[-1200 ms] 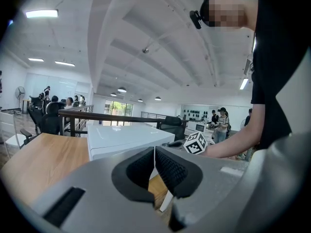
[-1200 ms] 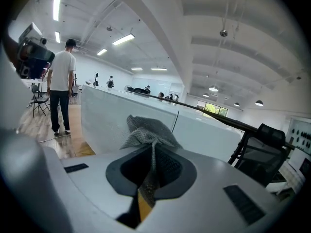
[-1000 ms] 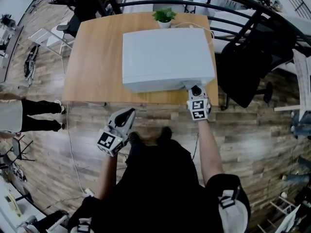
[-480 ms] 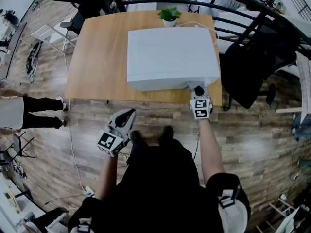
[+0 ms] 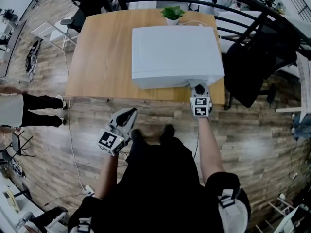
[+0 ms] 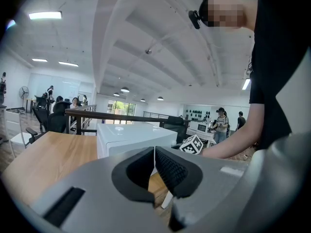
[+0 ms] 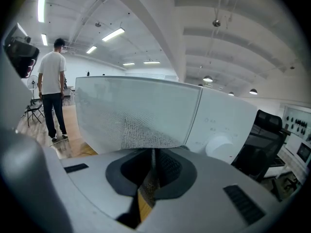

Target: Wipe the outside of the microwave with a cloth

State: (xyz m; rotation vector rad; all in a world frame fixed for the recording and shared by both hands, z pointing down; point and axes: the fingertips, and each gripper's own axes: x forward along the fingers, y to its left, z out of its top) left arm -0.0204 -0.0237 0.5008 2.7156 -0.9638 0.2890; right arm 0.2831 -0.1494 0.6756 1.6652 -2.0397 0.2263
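Cloth [image 7: 141, 132] in right claw [image 7: 154, 158] against microwave [image 5: 177, 47]

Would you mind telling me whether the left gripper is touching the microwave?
Apart. The head view shows the left gripper over the floor, short of the table on which the microwave stands.

We see a white, boxy microwave [image 5: 175, 52] standing upright on the wooden tabletop [image 5: 97, 57], at the right of its near edge. Door closed and facing us, with a meshed window on the left and a panel with a round knob on the right. The grey woven cloth [image 7: 146, 130] is pinched in the right gripper [image 7: 153, 155], spread flat against the lower door.
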